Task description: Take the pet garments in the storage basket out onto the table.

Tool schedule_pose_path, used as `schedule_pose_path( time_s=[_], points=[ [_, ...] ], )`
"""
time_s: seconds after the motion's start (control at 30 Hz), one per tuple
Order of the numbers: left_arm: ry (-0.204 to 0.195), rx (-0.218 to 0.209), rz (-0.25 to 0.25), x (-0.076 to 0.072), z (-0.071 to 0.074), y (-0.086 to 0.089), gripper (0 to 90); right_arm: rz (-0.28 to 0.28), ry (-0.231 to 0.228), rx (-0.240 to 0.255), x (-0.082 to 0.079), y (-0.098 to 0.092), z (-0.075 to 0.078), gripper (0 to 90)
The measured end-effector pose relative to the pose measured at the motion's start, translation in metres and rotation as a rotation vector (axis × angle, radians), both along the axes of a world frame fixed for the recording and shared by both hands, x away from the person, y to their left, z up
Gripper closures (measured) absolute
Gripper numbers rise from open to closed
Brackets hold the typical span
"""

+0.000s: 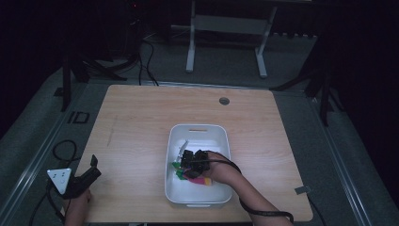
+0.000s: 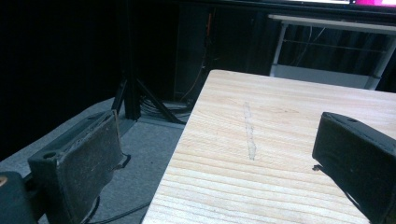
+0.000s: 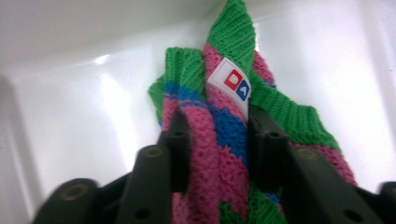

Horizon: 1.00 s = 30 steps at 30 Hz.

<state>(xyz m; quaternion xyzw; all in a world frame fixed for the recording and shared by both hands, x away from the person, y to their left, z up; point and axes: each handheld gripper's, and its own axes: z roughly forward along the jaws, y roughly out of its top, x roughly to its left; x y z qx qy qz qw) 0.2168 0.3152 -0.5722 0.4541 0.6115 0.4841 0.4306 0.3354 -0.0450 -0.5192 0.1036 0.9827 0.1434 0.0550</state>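
A knitted sock [image 3: 219, 121] in pink, green and blue, with a small white tag, lies in a white plastic bin [image 1: 221, 136] at the middle of the table. My right gripper [image 3: 217, 135] reaches into the bin [image 3: 70, 107] and is shut on the sock, with pink knit bunched between its two black jaws. In the high view this gripper [image 1: 190, 162] sits over the sock [image 1: 200, 180] near the bin's left inner wall. My left gripper [image 1: 91, 165] rests at the table's front left corner, open, with nothing between its fingers [image 2: 88, 158].
The wooden table [image 1: 141, 117] has a faint scratch [image 2: 250, 133] on its left part and a round cable hole [image 1: 224, 100] at the back. Cables and stand legs lie on the floor behind and left of the table.
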Motion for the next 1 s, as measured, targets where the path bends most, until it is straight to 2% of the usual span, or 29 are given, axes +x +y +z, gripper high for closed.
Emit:
schedule_pose_path(
  time_s=[0.13, 0.2, 0.23, 0.27, 0.37, 0.4, 0.43, 0.47, 0.5, 0.6, 0.63, 0.67, 0.73, 0.77, 0.87, 1.0],
  points=[
    [0.002, -0.002, 0.001, 0.0, 0.0, 0.0, 1.8, 0.001, -0.012, 0.0, -0.001, -0.001, 0.004, 70.5],
    [0.003, -0.003, 0.001, 0.0, 0.0, 0.0, 1.8, -0.015, -0.011, 0.043, -0.002, -0.006, 0.013, 71.2],
    [0.003, -0.003, 0.002, 0.0, 0.0, 0.0, 1.8, -0.015, -0.011, 0.043, -0.002, -0.006, 0.013, 71.2],
    [0.004, -0.003, 0.001, 0.0, 0.0, 0.001, 1.9, -0.025, -0.022, 0.083, -0.003, -0.01, 0.023, 71.2],
    [0.003, -0.003, 0.002, 0.0, 0.0, 0.0, 1.9, -0.042, -0.041, 0.143, -0.001, -0.019, 0.041, 71.2],
    [0.003, -0.003, 0.002, 0.0, 0.0, 0.0, 1.8, -0.042, -0.041, 0.143, -0.001, -0.019, 0.041, 71.2],
    [0.003, -0.002, 0.002, 0.0, 0.0, 0.0, 1.8, -0.046, -0.051, 0.167, -0.001, -0.024, 0.053, 71.2],
    [0.003, -0.001, 0.002, 0.0, 0.0, 0.0, 1.8, -0.046, -0.06, 0.185, -0.001, -0.026, 0.059, 71.2],
    [0.003, -0.001, 0.002, 0.0, 0.0, 0.0, 1.8, -0.046, -0.06, 0.185, -0.001, -0.026, 0.059, 71.2],
    [0.003, 0.0, 0.003, 0.0, 0.0, 0.0, 1.9, -0.05, -0.084, 0.214, -0.002, -0.031, 0.077, 71.2],
    [0.003, 0.0, 0.003, 0.0, 0.0, 0.0, 1.8, -0.055, -0.092, 0.229, -0.002, -0.033, 0.083, 71.2],
    [0.002, -0.002, 0.005, 0.0, 0.0, 0.0, 1.9, -0.047, -0.108, 0.254, -0.003, -0.036, 0.096, 71.1],
    [0.004, 0.0, 0.004, 0.0, 0.0, 0.0, 1.9, -0.046, -0.125, 0.271, -0.004, -0.039, 0.108, 71.2],
    [0.002, 0.0, 0.004, 0.0, 0.0, 0.0, 1.9, -0.046, -0.125, 0.271, -0.004, -0.039, 0.108, 71.2],
    [0.003, 0.0, 0.004, 0.0, 0.0, 0.0, 1.9, -0.052, -0.16, 0.304, -0.004, -0.047, 0.128, 71.1],
    [0.004, -0.003, 0.004, 0.0, 0.0, 0.0, 1.8, -0.07, -0.197, 0.335, -0.003, -0.056, 0.144, 71.1]
  ],
)
